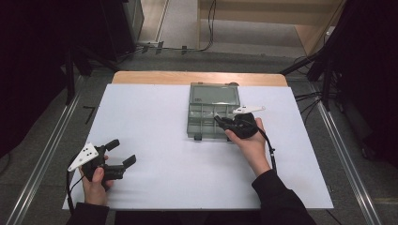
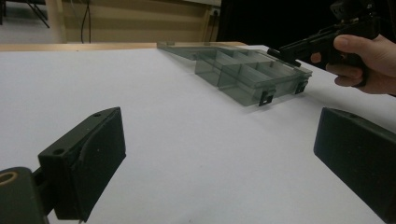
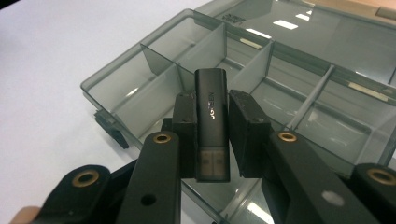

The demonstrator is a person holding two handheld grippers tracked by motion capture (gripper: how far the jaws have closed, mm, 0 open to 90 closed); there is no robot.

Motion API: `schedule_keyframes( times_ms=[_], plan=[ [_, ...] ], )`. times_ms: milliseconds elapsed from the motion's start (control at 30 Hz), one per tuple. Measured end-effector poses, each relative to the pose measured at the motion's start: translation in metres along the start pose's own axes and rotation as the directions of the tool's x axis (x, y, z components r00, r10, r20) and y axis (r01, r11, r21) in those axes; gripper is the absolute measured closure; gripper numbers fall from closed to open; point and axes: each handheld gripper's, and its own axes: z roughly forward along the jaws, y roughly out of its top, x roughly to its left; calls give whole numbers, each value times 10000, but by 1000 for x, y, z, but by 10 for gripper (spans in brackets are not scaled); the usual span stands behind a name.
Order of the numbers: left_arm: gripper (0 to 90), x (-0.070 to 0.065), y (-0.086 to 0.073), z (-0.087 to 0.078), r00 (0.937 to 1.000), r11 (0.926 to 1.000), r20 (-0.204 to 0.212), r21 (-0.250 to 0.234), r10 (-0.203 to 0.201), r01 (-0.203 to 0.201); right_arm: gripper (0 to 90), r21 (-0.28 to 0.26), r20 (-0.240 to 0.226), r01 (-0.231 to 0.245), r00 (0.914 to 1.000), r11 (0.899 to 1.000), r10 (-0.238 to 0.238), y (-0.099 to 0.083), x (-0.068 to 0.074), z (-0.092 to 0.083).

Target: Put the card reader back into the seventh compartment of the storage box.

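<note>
1. The USB stick [image 3: 212,122], black with a translucent cap end, is clamped lengthwise between the pads of the right gripper [image 3: 212,119], its free end pointing into the box, presumably for a straight drop.
2. The stick hangs over a front compartment of the compartment box [image 3: 140,70]; which one it is meant for cannot be told.
3. The box lid [image 1: 214,93] lies folded back, giving open access.
4. The left gripper [image 1: 119,153] rests on the white table [image 1: 155,122], jaws spread and empty, well apart from the box, out of the way.

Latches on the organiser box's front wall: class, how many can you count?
2. One latch sits at the front wall's left end, the other latch at its right end, below the right gripper; others may be hidden.
</note>
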Motion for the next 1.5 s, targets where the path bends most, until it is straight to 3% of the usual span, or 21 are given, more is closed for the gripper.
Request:
schedule_keyframes(
  times_ms=[267,333,600,800,1033,1100,1133,1500],
  plan=[
    [15,0,0,0,10000,10000,7,1,-1,1,694,-7,-146,-388,9991,9992,388,-4,-5,3],
    [15,0,0,0,10000,10000,10,0,0,0,609,-90,-297,-472,9985,9988,469,-4,-7,1],
    [15,0,0,0,10000,10000,21,19,3,-3,424,-596,-368,-613,9976,9963,592,-2,-11,-10],
    [15,0,0,1,10000,10000,1,64,7,-7,313,-789,-474,-386,9983,9961,349,-2,-11,-17],
    [15,0,1,1,10000,9999,-75,143,-31,32,94,-1110,-450,-205,9989,9936,156,-3,-9,-24],
    [15,-1,2,1,10000,9999,-99,137,-11,12,75,-1157,-481,-197,9987,9931,143,-3,-9,-27],
    [16,-1,2,1,9999,9998,-130,186,53,-51,12,-1177,-560,-194,9983,9929,128,-3,-10,-28],
    [16,-6,8,7,9995,9992,-196,331,239,-233,0,-1556,-474,-308,9986,9873,237,-6,-18,-43]
  ],
)
